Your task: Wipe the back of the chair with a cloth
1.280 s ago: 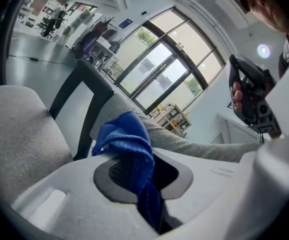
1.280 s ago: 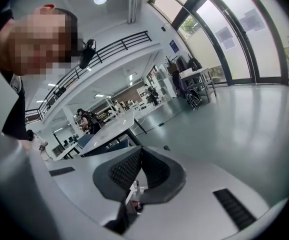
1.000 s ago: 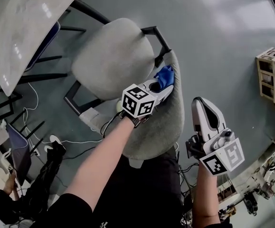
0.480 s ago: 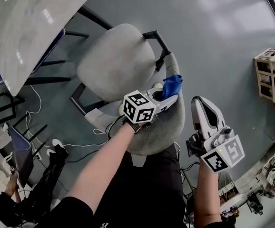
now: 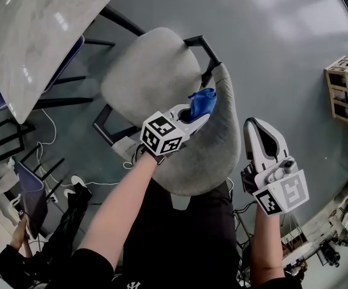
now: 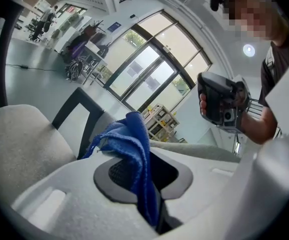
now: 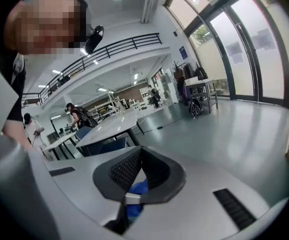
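Chair back (image 5: 219, 138): wipe underway, looks early/mid. Blue cloth (image 5: 201, 101) clamped in left gripper (image 5: 195, 109), on the back's upper edge near the far end. Near span prob still to do. Right gripper (image 5: 254, 123) closed, empty afaict, parked beside the chair.

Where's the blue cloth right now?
In the head view, near the middle, the blue cloth is pinched in the left tool, right by the top edge of the grey chair back.
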`<state>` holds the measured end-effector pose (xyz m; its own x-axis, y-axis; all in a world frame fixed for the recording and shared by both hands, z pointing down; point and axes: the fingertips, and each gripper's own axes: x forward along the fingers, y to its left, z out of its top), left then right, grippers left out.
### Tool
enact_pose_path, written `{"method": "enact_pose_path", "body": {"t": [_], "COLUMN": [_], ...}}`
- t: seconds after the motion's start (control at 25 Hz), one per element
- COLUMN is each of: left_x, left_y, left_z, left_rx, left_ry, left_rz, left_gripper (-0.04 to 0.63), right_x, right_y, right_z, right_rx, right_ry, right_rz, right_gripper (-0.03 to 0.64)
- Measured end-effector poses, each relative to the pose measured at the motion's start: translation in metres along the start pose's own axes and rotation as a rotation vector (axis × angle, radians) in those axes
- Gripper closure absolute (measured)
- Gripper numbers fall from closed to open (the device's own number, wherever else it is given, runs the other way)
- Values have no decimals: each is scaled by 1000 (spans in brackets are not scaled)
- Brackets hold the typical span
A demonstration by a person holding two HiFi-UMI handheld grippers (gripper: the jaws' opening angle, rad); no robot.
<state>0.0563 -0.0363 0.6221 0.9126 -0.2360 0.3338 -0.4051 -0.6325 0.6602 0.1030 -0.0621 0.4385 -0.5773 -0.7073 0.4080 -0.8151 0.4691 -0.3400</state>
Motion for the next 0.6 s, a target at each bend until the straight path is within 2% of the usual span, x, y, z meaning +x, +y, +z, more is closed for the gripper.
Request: {"method": "enact_pose_path", "body": {"t": [0.12, 0.2, 0.4, 0.6], "left_x": [8, 14, 33, 54], "left_y": [15, 24, 41, 41], "left_z": [-22, -37, -75, -95], "left_rx": [-16, -39, -95, -154], "left_ry": [38, 61, 114, 133], "left_rz": [20, 34, 52, 24], "left_gripper": [541, 541, 541, 541], "right_x": [10, 17, 33, 37], "right_y": [4, 6, 8, 7], "right_z": [-8, -11, -26, -32], "right_rx": [-130, -180, -260, -298], "right_ry": [36, 45, 93, 121], "right_rz": [-39, -60, -91, -112], "right_gripper": [603, 603, 603, 603]}}
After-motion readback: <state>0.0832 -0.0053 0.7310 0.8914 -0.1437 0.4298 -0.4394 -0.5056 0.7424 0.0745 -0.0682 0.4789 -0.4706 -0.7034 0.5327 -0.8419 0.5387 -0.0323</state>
